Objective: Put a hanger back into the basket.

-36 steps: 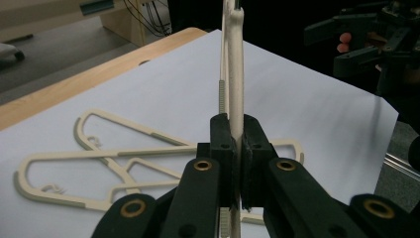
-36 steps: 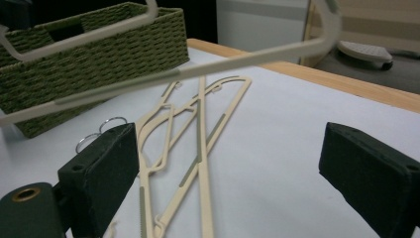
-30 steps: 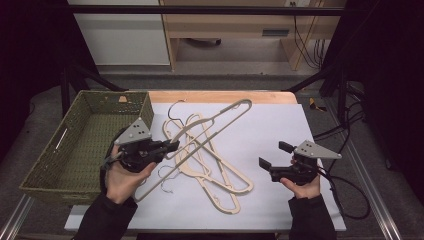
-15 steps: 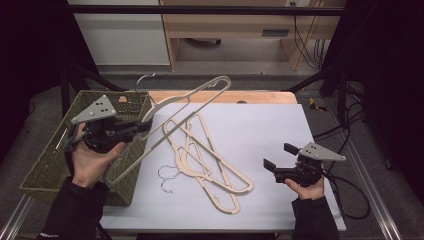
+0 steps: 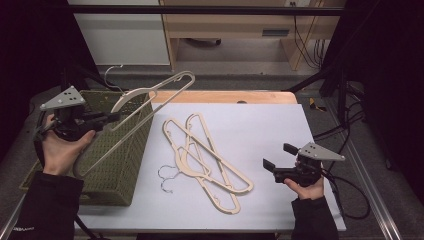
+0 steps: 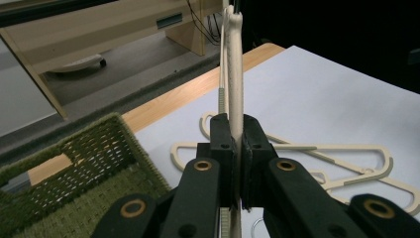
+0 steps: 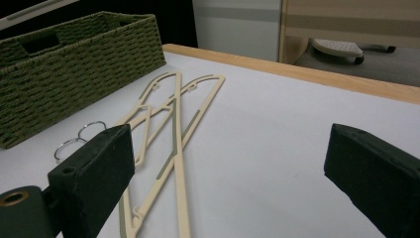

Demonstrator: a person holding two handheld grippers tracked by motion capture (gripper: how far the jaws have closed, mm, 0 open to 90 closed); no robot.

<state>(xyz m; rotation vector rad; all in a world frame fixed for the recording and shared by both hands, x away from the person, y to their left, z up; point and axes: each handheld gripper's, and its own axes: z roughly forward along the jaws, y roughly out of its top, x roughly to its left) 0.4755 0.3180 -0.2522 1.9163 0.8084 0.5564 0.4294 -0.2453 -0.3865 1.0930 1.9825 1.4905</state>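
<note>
Far left, your left gripper (image 5: 111, 119) is up above the green basket (image 5: 117, 165), jaws pinched tight on one rail of a cream hanger (image 5: 150, 100). That hanger is off the table and tilted, its lower end down beside your left hand (image 5: 62, 150), its upper loop rising toward the table's far edge, its wire hook arching over the basket's far corner. Moving right, two more hangers (image 5: 207, 165) lie crossed and flat on the white table (image 5: 270, 120), hooks just beside the basket wall. Far right, your right gripper (image 5: 277, 161) hovers low over bare table, jaws spread wide, nothing between them, well apart from the hangers.
</note>
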